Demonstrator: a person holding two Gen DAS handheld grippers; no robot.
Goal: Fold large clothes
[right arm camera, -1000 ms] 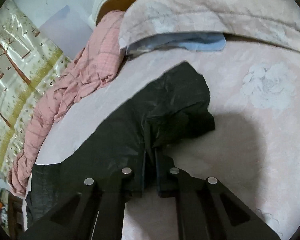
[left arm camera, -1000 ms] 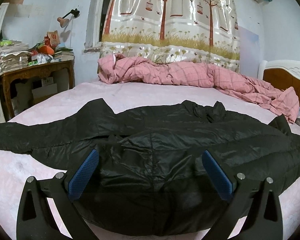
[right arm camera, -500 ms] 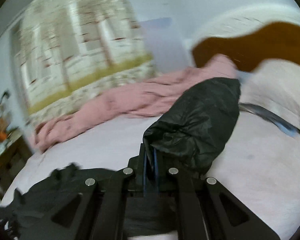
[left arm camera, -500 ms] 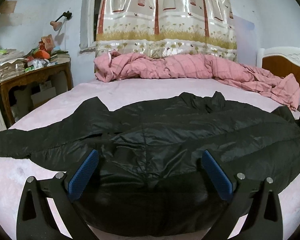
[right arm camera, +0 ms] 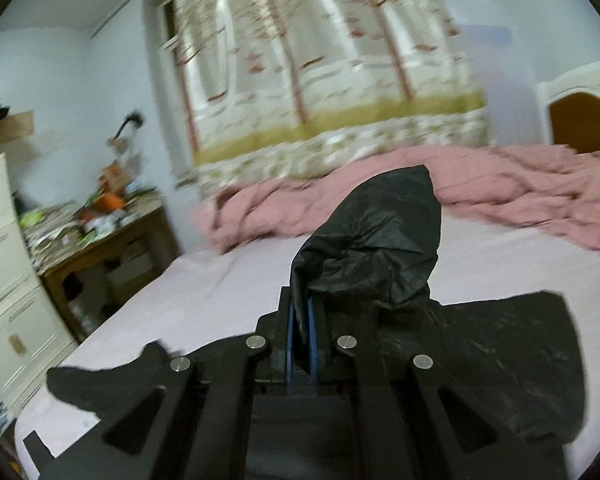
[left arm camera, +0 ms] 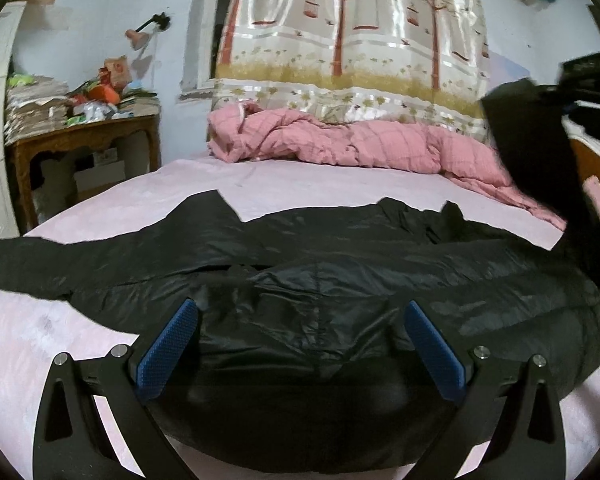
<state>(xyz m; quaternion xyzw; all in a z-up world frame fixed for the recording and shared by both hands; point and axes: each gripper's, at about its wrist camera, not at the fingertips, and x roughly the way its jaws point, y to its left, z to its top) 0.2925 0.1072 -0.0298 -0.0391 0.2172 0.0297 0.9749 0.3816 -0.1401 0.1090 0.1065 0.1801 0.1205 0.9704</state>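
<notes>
A large black puffer jacket (left arm camera: 320,280) lies spread across the pink bed sheet (left arm camera: 300,184), one sleeve (left arm camera: 40,264) stretched out to the left. My left gripper (left arm camera: 300,344) is open and empty, low over the jacket's near hem. My right gripper (right arm camera: 300,320) is shut on the jacket's right sleeve (right arm camera: 372,244) and holds it lifted above the bed; the raised sleeve (left arm camera: 540,168) also hangs at the right of the left wrist view. The jacket body (right arm camera: 500,368) lies below the right gripper.
A rumpled pink quilt (left arm camera: 360,148) lies along the far side of the bed under a tree-print curtain (left arm camera: 348,40). A cluttered wooden side table (left arm camera: 80,136) stands at the left, a white drawer unit (right arm camera: 4,280) beside it. A headboard (right arm camera: 580,120) is at the right.
My right gripper has lifted the right sleeve off the bed and swung it up and leftward over the jacket. The left gripper has stayed open over the hem.
</notes>
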